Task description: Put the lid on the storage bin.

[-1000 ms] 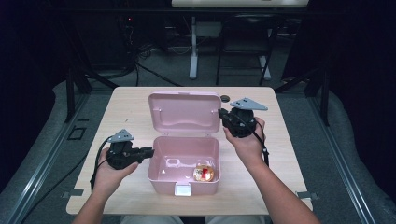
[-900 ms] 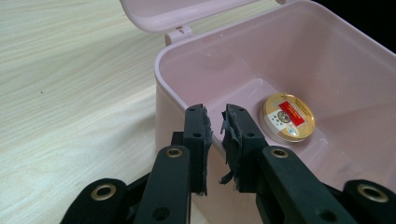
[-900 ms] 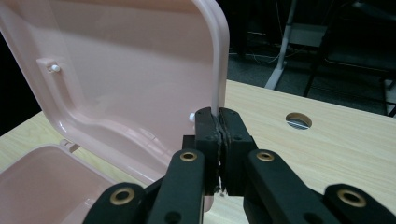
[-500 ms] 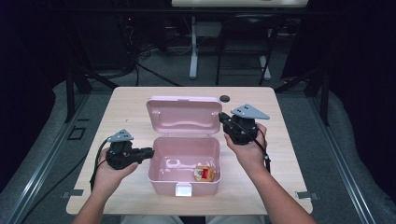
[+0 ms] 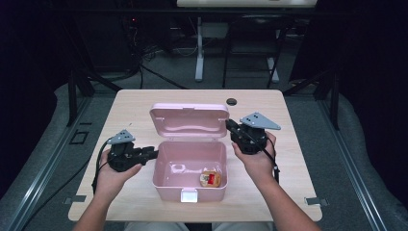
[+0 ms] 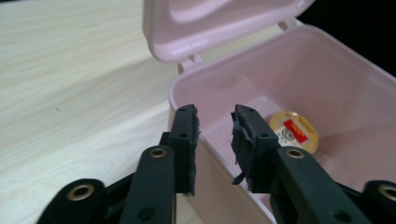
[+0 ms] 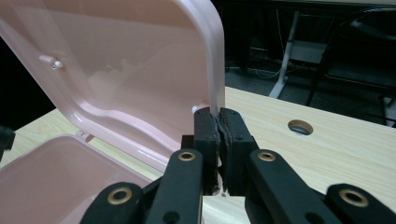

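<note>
Lid (image 5: 189, 120) has swung up, right gripper (image 7: 218, 122) clamping its edge; left gripper (image 6: 214, 122) jaws just opened astride box (image 5: 190, 185) wall.

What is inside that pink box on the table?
Inside the pink box lies one small round gold item with a red label, near its right front corner. The rest of the floor looks bare; the strip behind the front wall is hidden.

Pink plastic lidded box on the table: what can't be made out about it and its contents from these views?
- Small round gold tin with a red label: its print is too small in the high view and blurred in the left gripper view.
- Pink plastic box: the white front latch is too small there to read.
- Pink lid: the right gripper covers the pinched edge in its own view.
</note>
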Available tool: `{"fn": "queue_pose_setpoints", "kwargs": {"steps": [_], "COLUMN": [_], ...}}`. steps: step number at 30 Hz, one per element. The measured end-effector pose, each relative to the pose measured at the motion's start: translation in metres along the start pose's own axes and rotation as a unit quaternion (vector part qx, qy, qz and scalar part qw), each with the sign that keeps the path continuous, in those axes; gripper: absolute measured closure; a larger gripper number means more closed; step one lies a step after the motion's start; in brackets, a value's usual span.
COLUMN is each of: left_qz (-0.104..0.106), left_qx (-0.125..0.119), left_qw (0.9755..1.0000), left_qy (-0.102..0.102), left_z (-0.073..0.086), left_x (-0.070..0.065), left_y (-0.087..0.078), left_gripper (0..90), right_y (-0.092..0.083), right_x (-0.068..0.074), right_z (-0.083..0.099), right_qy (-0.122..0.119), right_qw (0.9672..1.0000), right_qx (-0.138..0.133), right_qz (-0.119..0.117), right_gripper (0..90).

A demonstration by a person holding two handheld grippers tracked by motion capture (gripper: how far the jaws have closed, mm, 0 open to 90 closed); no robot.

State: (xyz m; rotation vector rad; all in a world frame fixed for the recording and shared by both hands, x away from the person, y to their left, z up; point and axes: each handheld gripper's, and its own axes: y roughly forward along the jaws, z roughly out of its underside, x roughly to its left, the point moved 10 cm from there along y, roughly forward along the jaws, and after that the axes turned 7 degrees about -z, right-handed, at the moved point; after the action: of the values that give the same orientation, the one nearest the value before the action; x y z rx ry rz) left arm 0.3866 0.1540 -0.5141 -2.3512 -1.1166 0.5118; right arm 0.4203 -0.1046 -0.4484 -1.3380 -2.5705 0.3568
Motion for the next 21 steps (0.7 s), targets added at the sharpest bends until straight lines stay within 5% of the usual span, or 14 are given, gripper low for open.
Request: {"fn": "queue_pose_setpoints", "kwargs": {"steps": [8, 21], "left_qz": [-0.021, -0.028], "left_qx": [-0.042, -0.07], "left_qw": [0.9989, 0.997], "left_qy": [0.001, 0.02], "left_z": [-0.027, -0.056], "left_x": [0.007, 0.004], "left_y": [-0.011, -0.025], "left_gripper": [63.1, 59.3], "right_y": [-0.002, -0.007], "right_x": [0.001, 0.005], "right_z": [0.002, 0.006], "right_qy": [0.005, 0.006], "right_qw": [1.0, 0.9999], "right_qx": [-0.006, -0.008], "right_qz": [-0.002, -0.007], "right_gripper": [85.9, 85.4]}}
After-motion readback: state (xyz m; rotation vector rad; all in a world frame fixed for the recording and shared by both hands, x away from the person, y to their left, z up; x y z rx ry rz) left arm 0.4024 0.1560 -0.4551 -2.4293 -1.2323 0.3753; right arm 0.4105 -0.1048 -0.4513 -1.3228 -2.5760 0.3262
